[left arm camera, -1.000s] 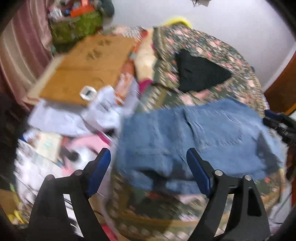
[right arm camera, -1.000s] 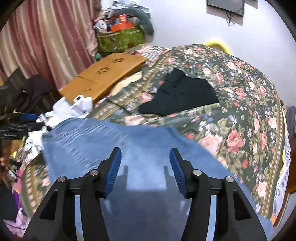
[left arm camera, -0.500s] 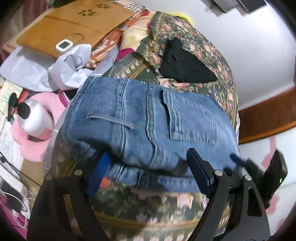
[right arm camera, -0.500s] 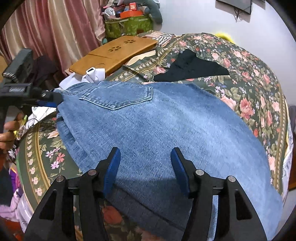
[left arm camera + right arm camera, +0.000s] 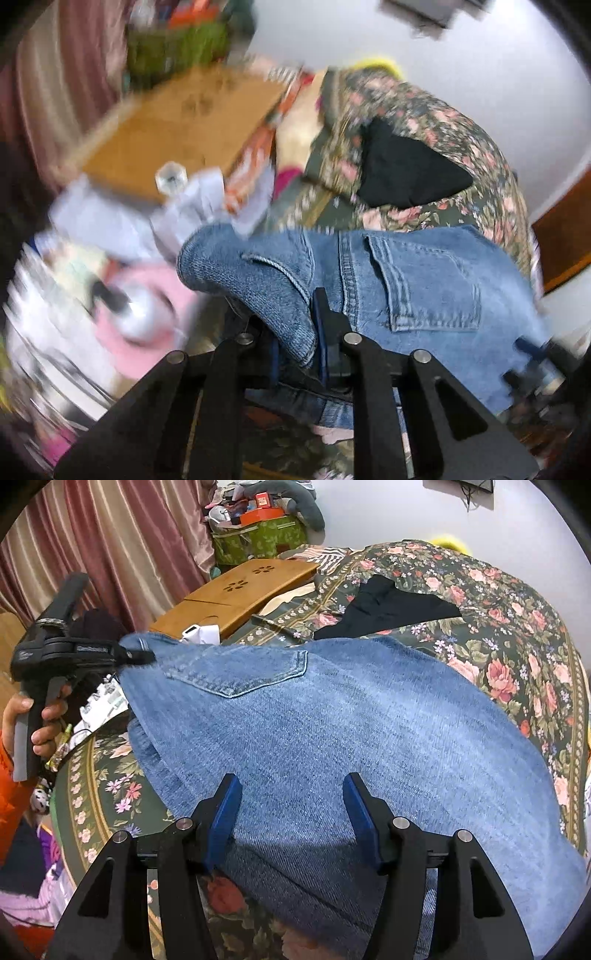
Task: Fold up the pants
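Since a moment ago the left gripper (image 5: 295, 332) has just closed its jaws, and a bunched fold of the jeans (image 5: 332, 731) at the waistband corner now sits pinched between them; half a second back those jaws stood wide apart over the denim edge. In the left wrist view that fold rises out of the clenched jaws as a rounded hump, with a back pocket (image 5: 424, 284) of the jeans lying flat to its right. From the right wrist view the same gripper appears at the far left, held in the person's hand (image 5: 40, 720) with an orange sleeve (image 5: 11, 775) below it, its tips clamped on the denim corner beside the pocket.

Over the same second the right gripper (image 5: 291, 812) has come lower over the jeans, which fill more of its view than before. Its jaws stand parted, one blue pad on each side of a broad flat stretch of denim; the pads press on nothing and hold nothing.

Spread across the near part of the bed, the jeans lie on a dark green floral bedspread (image 5: 517, 646). A black garment (image 5: 388, 605) lies further back on the bedspread, well apart from the jeans. Beyond the bed's left edge sits a wooden lap tray (image 5: 240, 590), with pink curtains (image 5: 92, 535) behind it.
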{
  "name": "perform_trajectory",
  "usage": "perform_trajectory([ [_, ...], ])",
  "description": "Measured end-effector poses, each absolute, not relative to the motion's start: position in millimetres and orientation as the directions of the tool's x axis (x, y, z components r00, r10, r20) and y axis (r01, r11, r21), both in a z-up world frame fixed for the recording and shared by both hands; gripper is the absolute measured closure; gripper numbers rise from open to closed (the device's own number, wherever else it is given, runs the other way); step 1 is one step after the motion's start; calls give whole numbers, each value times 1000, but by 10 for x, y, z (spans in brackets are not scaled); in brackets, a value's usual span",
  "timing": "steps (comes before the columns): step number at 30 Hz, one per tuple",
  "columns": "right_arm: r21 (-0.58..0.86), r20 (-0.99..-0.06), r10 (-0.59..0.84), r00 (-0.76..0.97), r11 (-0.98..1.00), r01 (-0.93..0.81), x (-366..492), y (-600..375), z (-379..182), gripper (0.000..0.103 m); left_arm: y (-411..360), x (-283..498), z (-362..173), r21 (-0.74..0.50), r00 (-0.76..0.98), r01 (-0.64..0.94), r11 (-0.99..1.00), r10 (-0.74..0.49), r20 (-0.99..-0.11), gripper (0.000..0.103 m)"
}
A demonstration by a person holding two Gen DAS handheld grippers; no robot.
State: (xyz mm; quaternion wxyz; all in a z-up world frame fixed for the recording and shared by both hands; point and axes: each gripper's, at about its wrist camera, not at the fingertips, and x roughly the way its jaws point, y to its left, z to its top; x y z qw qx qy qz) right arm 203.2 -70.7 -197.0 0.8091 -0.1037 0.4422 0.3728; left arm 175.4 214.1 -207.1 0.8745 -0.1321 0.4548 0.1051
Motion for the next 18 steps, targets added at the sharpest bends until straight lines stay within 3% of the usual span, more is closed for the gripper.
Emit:
perform_trajectory([
  [3,200,-804,523,282,685,-700,2058,-743,-1914,48,1992,1647,-2087,-18,565,-264,964,140,-813,85],
  [9,206,-786,504,358,760,-617,2208,-1064,-1805,49,2227,1573,-2625,-159,449,-297,941,-9,-893,79],
  [11,210,-795,475,376,798,-565,2299,-1231,-1862,49,2211,1509,-2606,-137,455,-306,942,18,-890,68],
  [13,212,-820,426,383,846,-489,2385,-1490,-1991,49,2208,1450,-2535,-96,453,-307,947,57,-889,65],
  [18,271,-802,418,427,892,-363,2258,-2214,-2063,49,2235,1337,-2295,-11,456,-329,944,148,-878,45],
])
